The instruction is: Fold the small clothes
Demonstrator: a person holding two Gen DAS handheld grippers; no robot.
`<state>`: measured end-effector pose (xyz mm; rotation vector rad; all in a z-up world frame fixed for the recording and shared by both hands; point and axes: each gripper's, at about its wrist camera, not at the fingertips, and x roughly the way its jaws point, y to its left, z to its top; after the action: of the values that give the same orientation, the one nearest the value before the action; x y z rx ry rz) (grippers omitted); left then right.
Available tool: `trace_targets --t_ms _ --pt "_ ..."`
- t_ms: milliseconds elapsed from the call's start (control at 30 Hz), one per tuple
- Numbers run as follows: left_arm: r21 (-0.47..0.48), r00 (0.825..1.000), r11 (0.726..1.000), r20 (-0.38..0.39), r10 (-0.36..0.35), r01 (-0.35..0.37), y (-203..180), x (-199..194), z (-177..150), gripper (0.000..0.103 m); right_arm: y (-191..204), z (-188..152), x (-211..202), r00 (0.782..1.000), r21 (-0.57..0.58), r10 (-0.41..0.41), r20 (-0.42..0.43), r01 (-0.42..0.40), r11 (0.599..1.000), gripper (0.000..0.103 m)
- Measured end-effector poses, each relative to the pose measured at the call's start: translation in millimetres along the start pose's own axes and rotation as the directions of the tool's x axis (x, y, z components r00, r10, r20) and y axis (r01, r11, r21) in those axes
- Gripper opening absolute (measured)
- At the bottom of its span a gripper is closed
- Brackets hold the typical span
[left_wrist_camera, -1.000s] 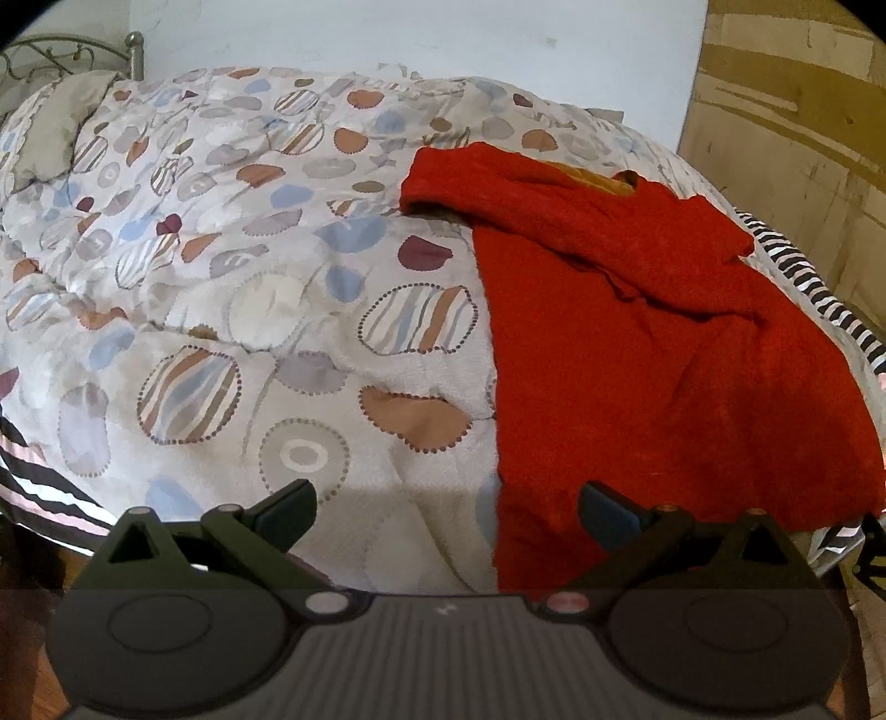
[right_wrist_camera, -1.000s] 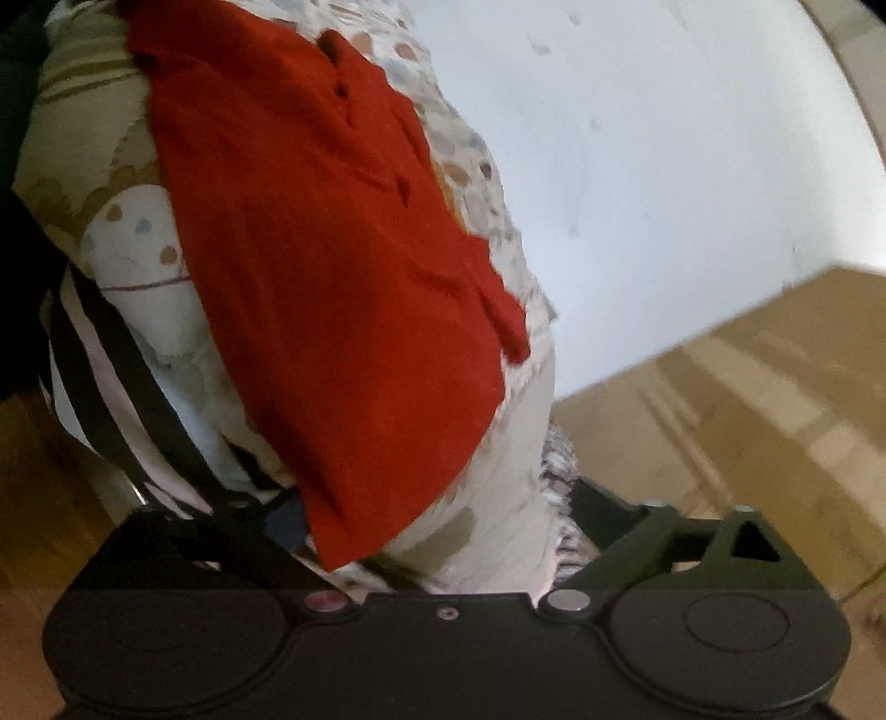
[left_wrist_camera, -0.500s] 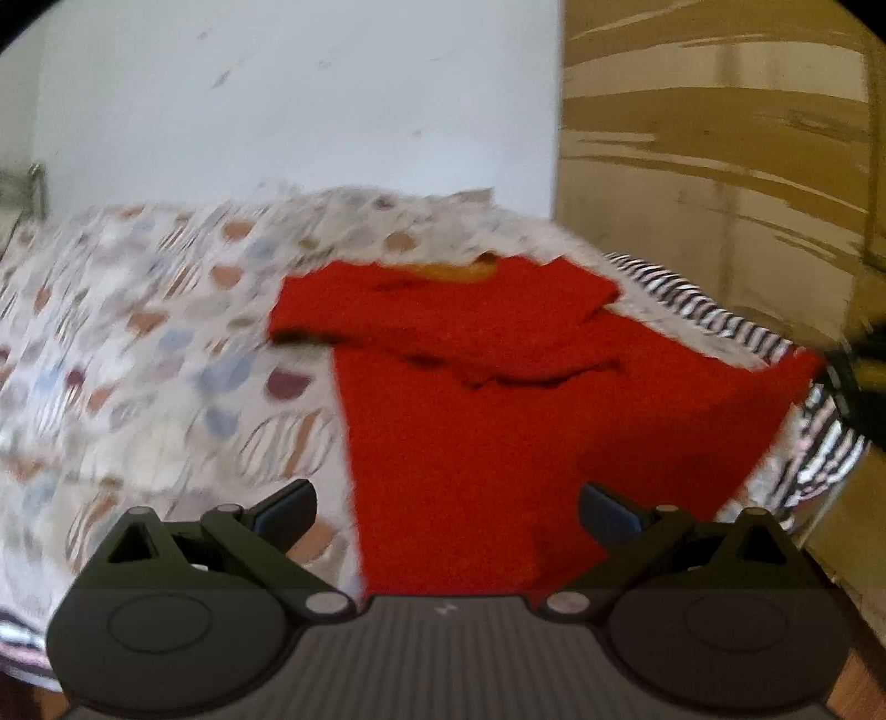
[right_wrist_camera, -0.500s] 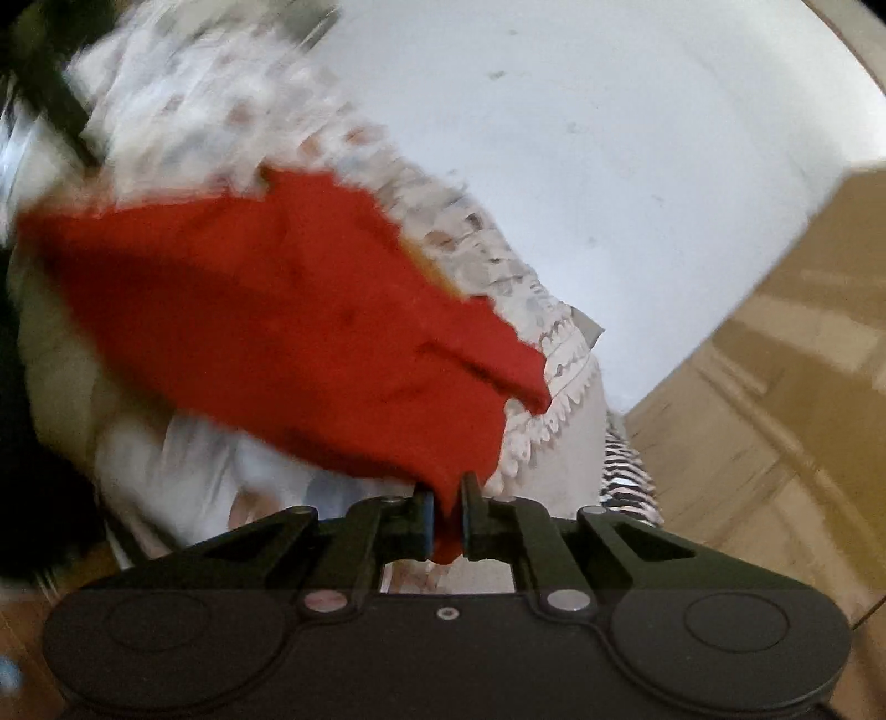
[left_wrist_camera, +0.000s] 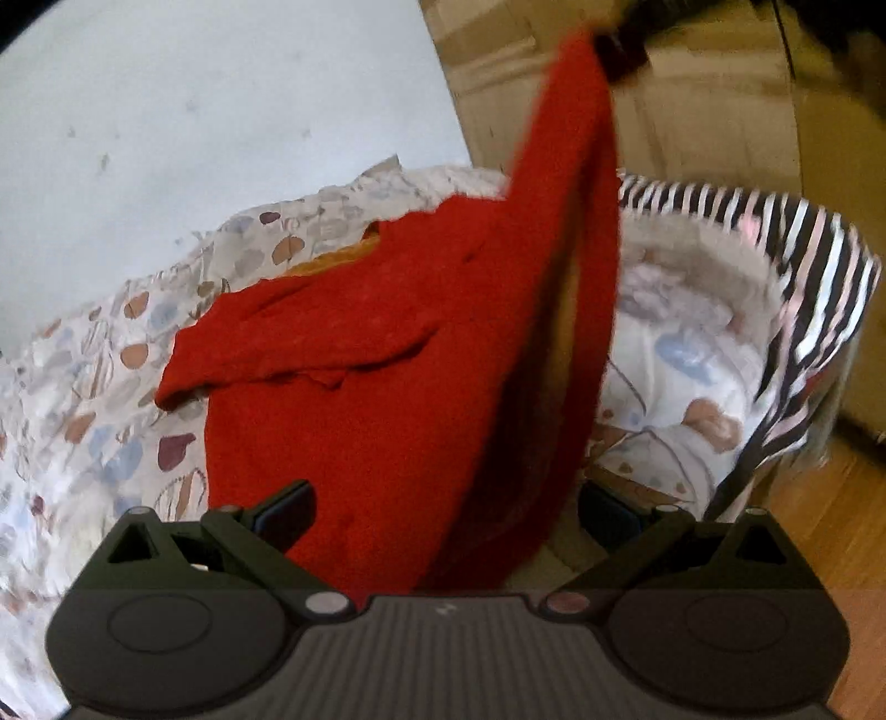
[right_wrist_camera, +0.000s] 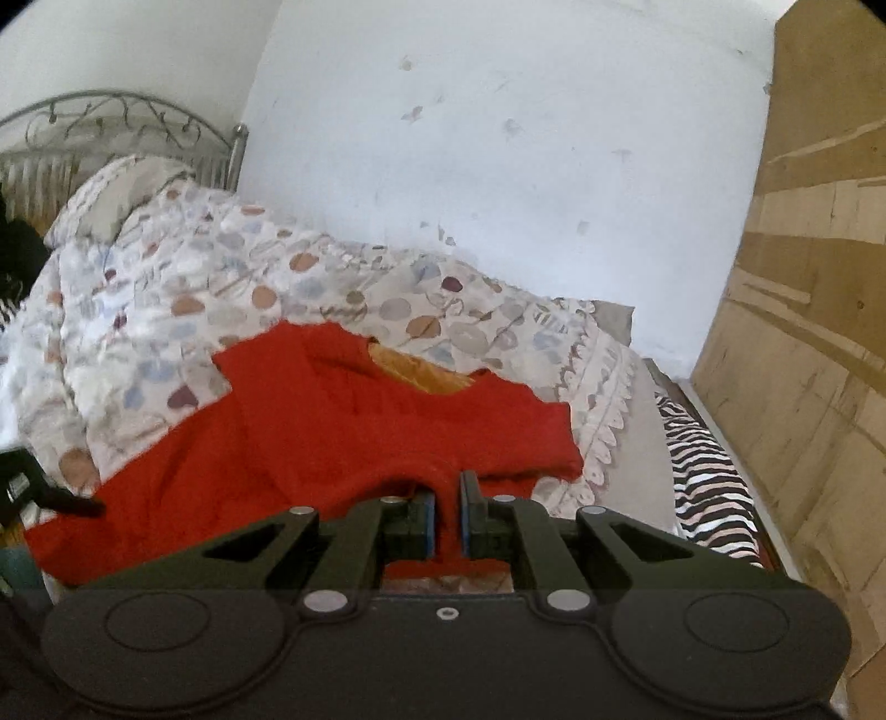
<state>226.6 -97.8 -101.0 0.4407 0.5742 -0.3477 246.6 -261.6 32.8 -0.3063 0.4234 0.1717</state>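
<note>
A small red top (left_wrist_camera: 387, 376) lies on the bed, its orange-lined neck toward the wall. My right gripper (right_wrist_camera: 447, 518) is shut on the top's hem corner (right_wrist_camera: 446, 482) and holds it lifted. In the left wrist view that gripper (left_wrist_camera: 620, 47) shows at top right, with the red cloth hanging from it in a raised fold. My left gripper (left_wrist_camera: 446, 518) is open with its jaws wide apart. The near hem of the top lies between its fingers (left_wrist_camera: 282, 512). In the right wrist view the left gripper's tip (right_wrist_camera: 55, 498) shows at the left edge.
A patterned quilt (right_wrist_camera: 221, 266) covers the bed. A zebra-striped sheet (left_wrist_camera: 803, 310) hangs at the right edge. A metal headboard (right_wrist_camera: 111, 122) and pillow (right_wrist_camera: 111, 194) stand at the far left. A white wall is behind, a wooden wardrobe (right_wrist_camera: 803, 332) at right and wood floor (left_wrist_camera: 830, 526) below.
My right gripper closed on the top's hem corner and lifted it up over the bed. My left gripper swung right and came in at the near hem, still open.
</note>
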Motion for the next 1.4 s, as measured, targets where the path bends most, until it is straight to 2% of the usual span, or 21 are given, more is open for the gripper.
trace_targets --t_ms 100,200,233,300,367,433,533,600,633,667,767,933,1033,1100,1200,1400 --pt "-0.021 1.0 1.0 -0.01 0.012 -0.012 -7.5 10.9 3.9 0.103 -1.6 8.3 -0.9 1.0 0.021 0.008 0.023 -0.008 1.0 0.007" --pt "0.0 0.996 0.996 -0.003 0.087 -0.087 -7.8 16.1 3.0 0.101 -4.2 14.4 -4.4 0.999 0.033 0.009 0.042 -0.011 0.999 0.007" --pt "0.012 0.993 0.993 -0.001 0.119 -0.119 -7.8 16.2 1.3 0.098 -5.3 15.3 -5.7 0.999 0.04 0.012 0.047 -0.014 0.999 0.007" --pt "0.039 0.981 0.981 0.0 0.192 -0.192 -2.5 17.5 -4.7 0.085 -8.5 16.1 -9.0 0.998 0.052 0.014 0.058 -0.017 0.998 0.007" --pt "0.07 0.961 0.958 0.003 0.278 -0.277 8.1 19.0 -13.9 0.067 -11.0 16.6 -13.4 0.997 0.063 0.004 0.074 -0.008 0.998 0.007" --pt "0.085 0.946 0.942 0.002 0.325 -0.324 19.1 20.7 -21.7 0.059 -14.6 15.5 -17.2 0.996 0.078 -0.006 0.087 0.0 0.997 0.007" --pt "0.078 0.945 0.942 0.04 0.325 -0.327 38.2 13.3 -33.2 0.049 -17.8 11.8 -20.7 0.996 0.097 -0.016 0.093 0.007 0.995 0.007" --pt "0.097 0.946 0.943 0.098 0.31 -0.319 43.8 2.8 -40.3 0.028 -17.3 7.2 -22.3 0.995 0.1 -0.025 0.091 0.016 0.995 0.007" --pt "0.106 0.945 0.944 0.131 0.299 -0.313 45.5 -3.6 -43.4 0.012 -16.4 4.0 -23.6 0.995 0.102 -0.027 0.092 0.018 0.995 0.007" --pt "0.112 0.941 0.943 0.167 0.293 -0.314 47.1 -9.6 -45.9 0.007 -15.1 -0.2 -26.0 0.995 0.104 -0.033 0.095 0.023 0.994 0.007" --pt "0.103 0.919 0.935 0.248 0.307 -0.34 54.6 -30.2 -49.5 0.006 -6.5 -20.1 -37.2 0.991 0.088 -0.09 0.096 0.081 0.993 0.007" --pt "0.06 0.906 0.948 0.318 0.279 -0.313 73.4 -63.5 -35.8 0.005 7.7 -54.5 -64.4 0.985 0.087 -0.148 0.085 0.14 0.986 0.006" --pt "0.069 0.885 0.944 0.377 0.275 -0.323 78.7 -93.5 -26.4 0.005 15.3 -61.3 -90.1 0.979 0.096 -0.177 0.105 0.167 0.981 0.006" --pt "0.072 0.878 0.946 0.399 0.264 -0.317 83.0 -113.9 -23.8 0.005 20.5 -60.0 -109.3 0.973 0.076 -0.191 0.127 0.182 0.98 0.006" --pt "0.083 0.884 0.953 0.404 0.235 -0.291 85.7 -149.0 -25.1 0.005 28.2 -52.7 -140.9 0.97 0.036 -0.193 0.15 0.19 0.981 0.006" --pt "0.079 0.91 0.965 0.361 0.205 -0.249 69.6 -209.0 -39.2 0.005 44.5 -47.5 -199.7 0.961 0.009 -0.199 0.194 0.201 0.98 0.006"
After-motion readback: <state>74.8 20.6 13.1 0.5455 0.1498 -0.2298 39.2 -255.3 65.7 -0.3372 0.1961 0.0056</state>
